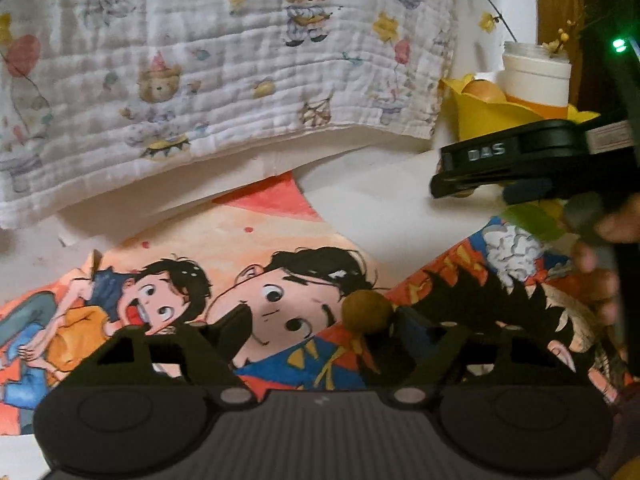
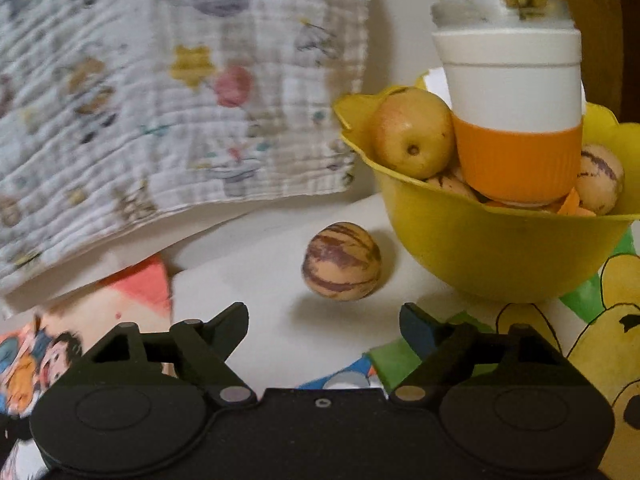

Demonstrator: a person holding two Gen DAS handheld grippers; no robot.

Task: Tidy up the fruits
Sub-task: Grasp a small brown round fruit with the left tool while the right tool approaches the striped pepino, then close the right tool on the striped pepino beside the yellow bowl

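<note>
Cartoon prints point(image 1: 280, 300) cover table; muslin cloth point(image 1: 200, 60) behind.

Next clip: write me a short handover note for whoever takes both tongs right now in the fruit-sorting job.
Left tongs: open, nothing gripped; a small brown fruit sits just by the right fingertip.
Right tongs: open, empty, pointing at the striped fruit lying loose on the white cloth, apart from the bowl.
Yellow bowl: already holds a pear, more striped fruit and an orange-and-white cup.
Done: some fruit is in the bowl.
Left: probably the loose striped fruit and the brown fruit go in next.
</note>
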